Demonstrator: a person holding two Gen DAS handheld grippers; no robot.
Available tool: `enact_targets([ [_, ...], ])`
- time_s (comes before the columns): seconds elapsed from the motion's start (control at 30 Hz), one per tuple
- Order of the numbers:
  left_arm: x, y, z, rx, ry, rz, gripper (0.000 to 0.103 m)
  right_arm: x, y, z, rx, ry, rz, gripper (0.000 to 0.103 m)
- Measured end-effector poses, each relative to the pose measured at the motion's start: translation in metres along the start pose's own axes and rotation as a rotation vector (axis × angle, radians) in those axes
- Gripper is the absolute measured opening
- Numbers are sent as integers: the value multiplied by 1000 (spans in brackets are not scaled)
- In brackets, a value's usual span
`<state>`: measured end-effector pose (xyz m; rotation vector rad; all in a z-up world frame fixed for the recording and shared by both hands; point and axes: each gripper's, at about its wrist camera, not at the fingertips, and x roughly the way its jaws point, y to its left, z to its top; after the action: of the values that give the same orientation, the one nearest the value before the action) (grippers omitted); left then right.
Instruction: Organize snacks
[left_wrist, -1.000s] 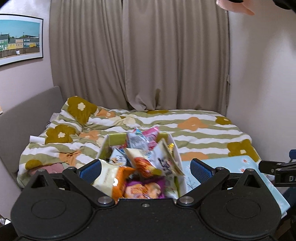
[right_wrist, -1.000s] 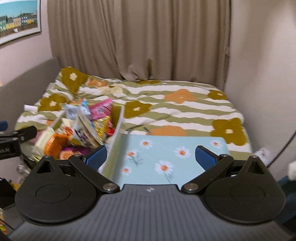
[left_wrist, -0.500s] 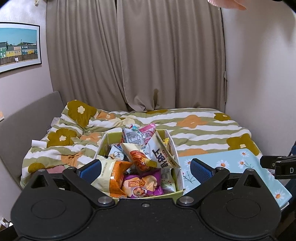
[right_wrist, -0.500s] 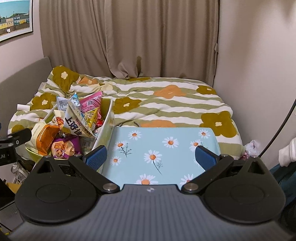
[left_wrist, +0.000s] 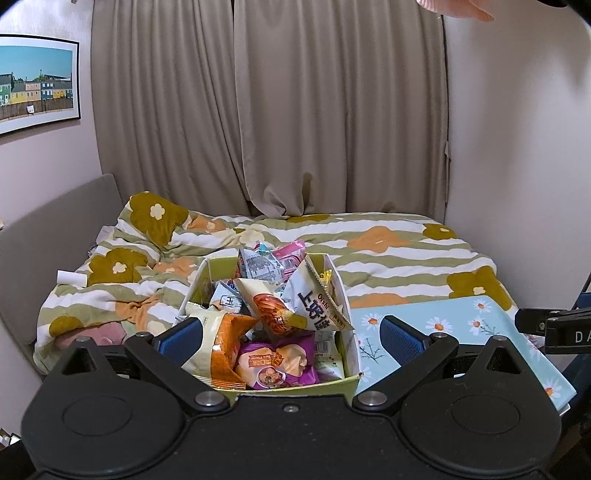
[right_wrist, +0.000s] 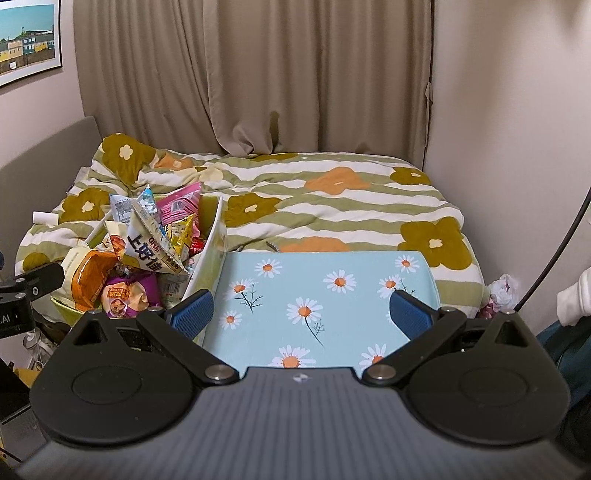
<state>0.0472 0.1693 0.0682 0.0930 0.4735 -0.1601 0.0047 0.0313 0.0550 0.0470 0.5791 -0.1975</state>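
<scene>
Both the left gripper (left_wrist: 291, 334) and right gripper (right_wrist: 301, 314) stood spread apart, holding nothing. A green cardboard box (left_wrist: 341, 295) heaped with snack packets (left_wrist: 280, 306) sat left of a daisy-printed blue board (right_wrist: 332, 291).

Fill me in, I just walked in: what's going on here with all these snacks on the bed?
A person holds two grippers over the bed. The left gripper and the right gripper are both open and empty. The snack box is piled with packets, and the daisy tray beside it is bare. Nothing is picked up yet.

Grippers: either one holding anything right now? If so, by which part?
Nothing is held. The left gripper is open in front of the snack box, and the right gripper is open over the daisy-print board. Neither touches a packet.
</scene>
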Motion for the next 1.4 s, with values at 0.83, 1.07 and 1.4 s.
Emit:
enact_targets([
  [0.83,7,0,3,11,11,-7,103,5,6,0,27,6,-9,103],
  [1.07,9,2,3,11,15,-6,103,7,7,0,30,10,-7,103],
  [1.4,9,1,3,6,8,-9,103,9,5,0,30,12,-6,103],
])
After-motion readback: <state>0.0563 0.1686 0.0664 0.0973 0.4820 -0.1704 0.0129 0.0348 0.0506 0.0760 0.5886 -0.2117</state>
